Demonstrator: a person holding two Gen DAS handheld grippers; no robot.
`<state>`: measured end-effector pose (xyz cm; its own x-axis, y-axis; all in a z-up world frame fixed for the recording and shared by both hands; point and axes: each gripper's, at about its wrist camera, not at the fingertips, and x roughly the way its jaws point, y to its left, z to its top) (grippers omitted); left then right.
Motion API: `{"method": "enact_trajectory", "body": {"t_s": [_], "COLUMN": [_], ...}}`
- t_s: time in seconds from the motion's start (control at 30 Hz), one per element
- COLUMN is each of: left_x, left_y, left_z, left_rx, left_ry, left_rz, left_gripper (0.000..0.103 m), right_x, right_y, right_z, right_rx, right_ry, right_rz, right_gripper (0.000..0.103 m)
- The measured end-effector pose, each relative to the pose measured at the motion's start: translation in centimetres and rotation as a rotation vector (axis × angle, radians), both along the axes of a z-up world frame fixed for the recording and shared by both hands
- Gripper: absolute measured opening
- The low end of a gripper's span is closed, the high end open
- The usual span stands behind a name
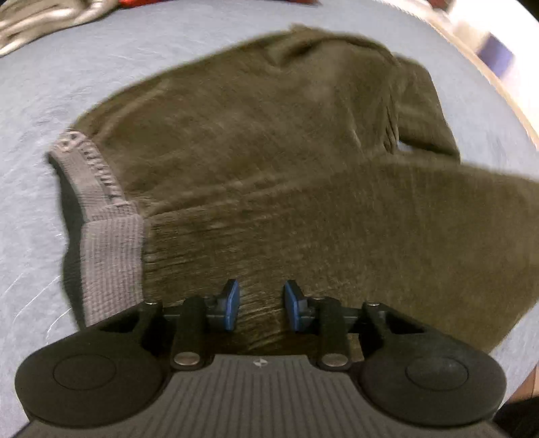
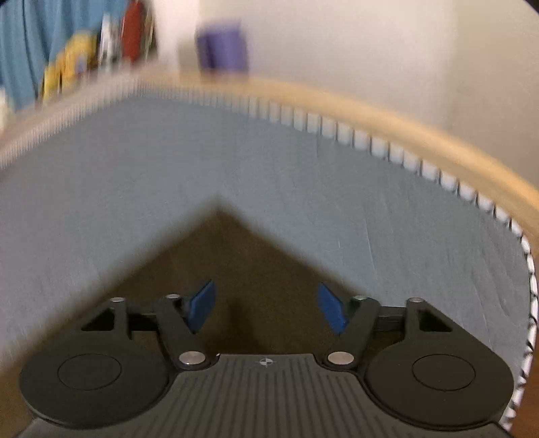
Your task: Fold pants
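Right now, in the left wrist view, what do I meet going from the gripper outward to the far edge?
Left hand-held gripper → olive pants → blue-grey bed sheet → crumpled grey cloth at the far left corner.

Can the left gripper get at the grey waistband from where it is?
Probably yes. The left gripper hangs over the olive pants, fingers apart with nothing between them, and the waistband lies exposed just to its left on the sheet, nothing covering it.
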<state>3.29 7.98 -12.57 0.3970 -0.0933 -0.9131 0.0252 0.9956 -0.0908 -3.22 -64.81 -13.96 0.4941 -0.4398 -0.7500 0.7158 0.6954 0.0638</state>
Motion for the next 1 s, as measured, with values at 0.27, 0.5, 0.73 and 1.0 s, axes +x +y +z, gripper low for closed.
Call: {"method": "enact_trajectory", "body": {"t_s": [0.27,0.5,0.73,1.0], "left_x": [0.1,0.3,2.8,4.8], "left_y": [0.1,-0.1,-3.3,-6.5], "left_z": [-0.6,5.7,8.4,8.7], "left_rx": [0.043,-0.056,-0.131,-0.151], "left_ry": [0.012,-0.207,-0.307,-0.305], "left_rz": [0.036,0.112,0.121,0.075], "left_gripper": [0.05,0.033,0.021,0.021], "right_x": [-1.9,0.4,4.9,11.5], "right_y": [2.3,11.7,25.7,37.3], "right_z": [2.8,10.1,10.7,4.6], "right_rx": [-0.005,0.075,0.284,0.221], "right_ry": [-0.054,-0.328,-0.374,-0.102], "right_rz": [0.04,0.251,0.593,0.861], "right_gripper": [0.068,0.042,0.036,0.038]}}
